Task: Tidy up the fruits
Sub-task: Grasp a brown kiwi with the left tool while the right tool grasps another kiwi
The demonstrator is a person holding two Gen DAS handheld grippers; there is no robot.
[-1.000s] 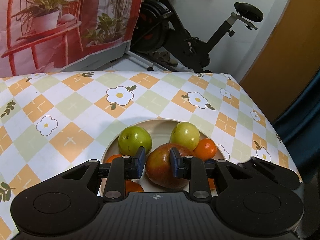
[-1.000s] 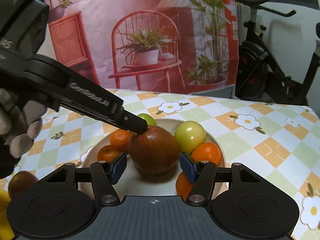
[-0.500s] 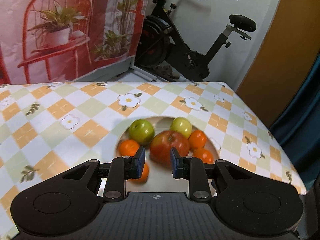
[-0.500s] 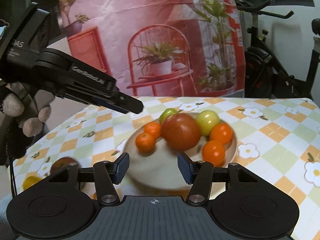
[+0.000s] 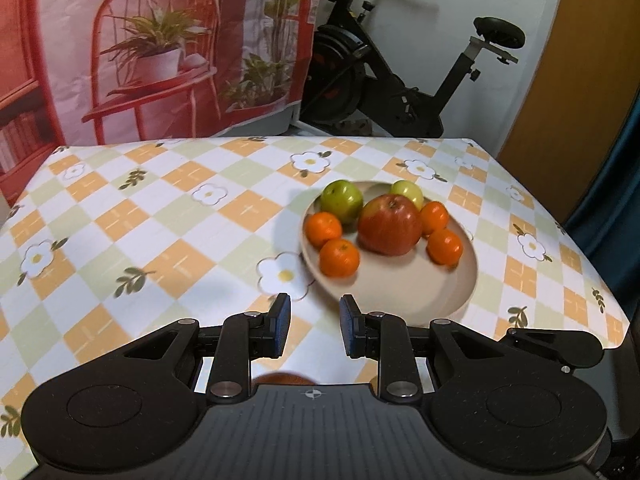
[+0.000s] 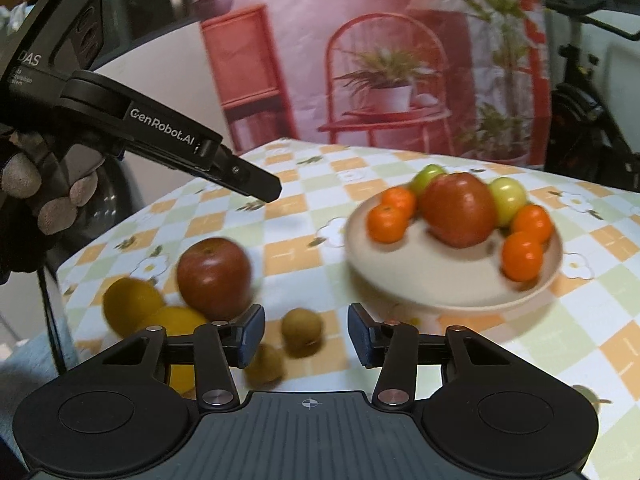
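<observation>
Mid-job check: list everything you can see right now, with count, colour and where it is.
plate: 1, beige, on the tablecloth
red apple on the plate: 1, red, plate centre
green apples: 2, green, back of the plate
oranges: 4, orange, around the plate apple
loose red apple: 1, red, on the cloth left of the plate
yellow fruits: at least 2, yellow, beside the loose apple
brown fruits: 2, brown, near the right fingers
tablecloth: 1, checked with flowers
exercise bike: 1, black, behind the table
left hand-held gripper: open, empty
right hand-held gripper: open, empty
</observation>
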